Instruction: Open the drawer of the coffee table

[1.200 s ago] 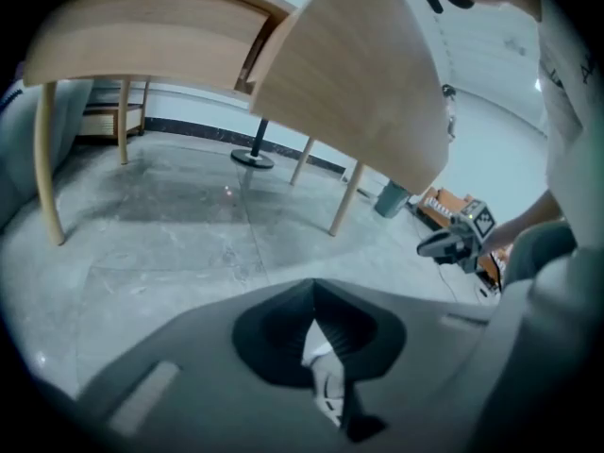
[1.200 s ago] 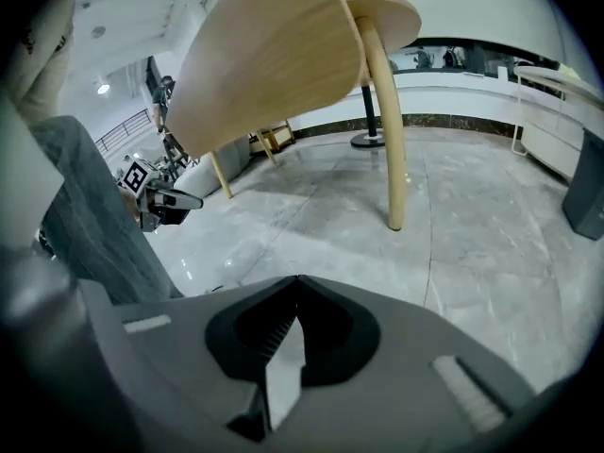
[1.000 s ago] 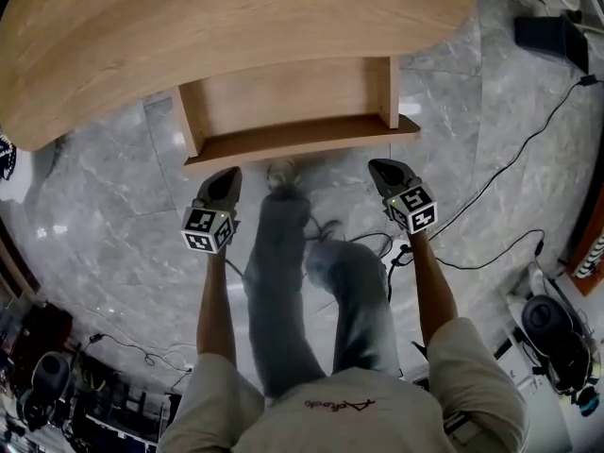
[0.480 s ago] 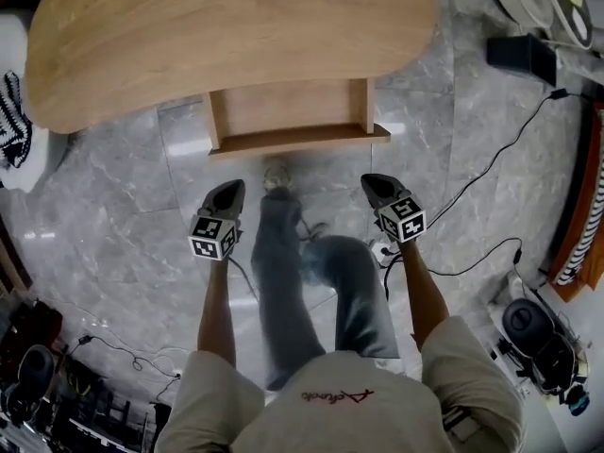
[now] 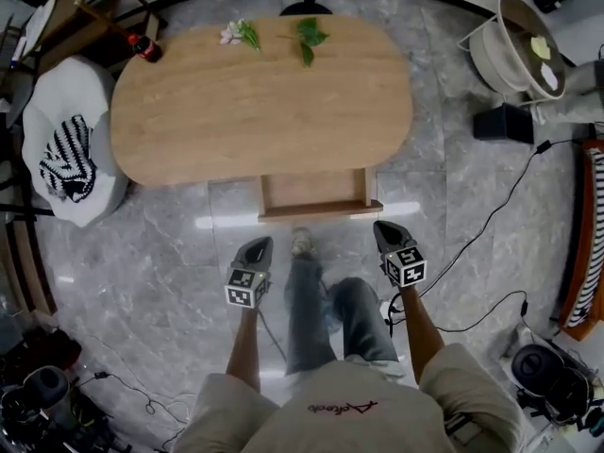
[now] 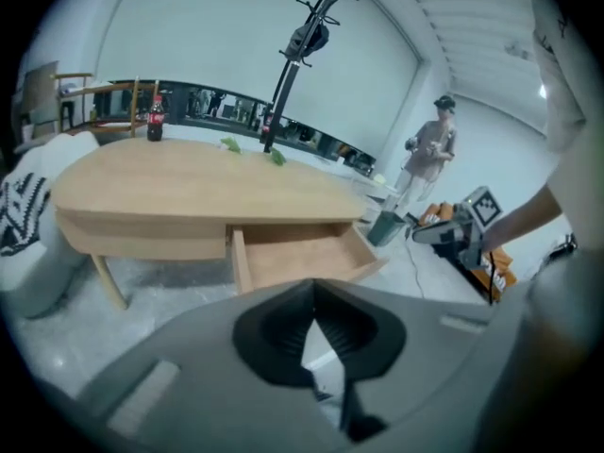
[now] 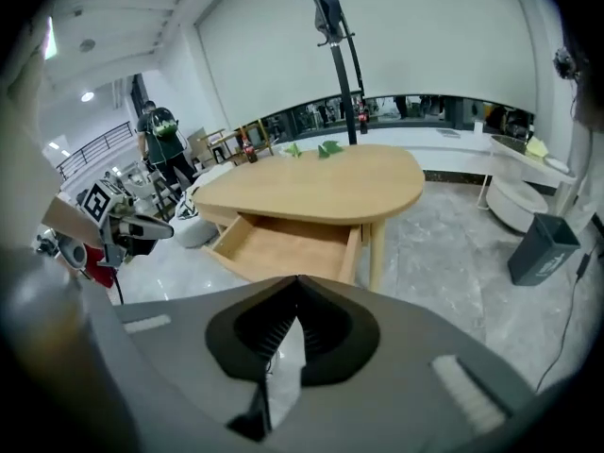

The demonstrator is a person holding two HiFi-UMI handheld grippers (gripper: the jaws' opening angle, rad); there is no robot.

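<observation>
- Grey marble floor (image 5: 142, 243) spreads through a bright, white-walled room, seen from above the person's own legs.
- An oval wooden coffee table (image 5: 255, 102) stands in the middle of the floor. On its far edge are a cola bottle (image 5: 143, 47) and a few green sprigs (image 5: 307, 36).
- Left of the table sits a white pouf (image 5: 71, 144) with a striped cloth on it. To the table's right, a black cable (image 5: 510, 173) trails over the floor.
- The drawer (image 5: 316, 192) sticks out from under the table's near long edge, towards the person. It is pulled well out, and its wooden bottom is bare.
- The left gripper (image 5: 255, 253) is held on the near side of the table, short of the drawer front's left end and clear of it. Its jaws are closed together on nothing.
- The right gripper (image 5: 389, 237) is held short of the drawer front's right end, also clear of it. Its jaws too are pressed together and empty.
- Judged from this, the opening step looks finished, with both tools away from the table.
- If more travel were wanted, a gripper would have to part its jaws and come down to the drawer front. Otherwise the next move only needs to stay clear of the open drawer.
</observation>
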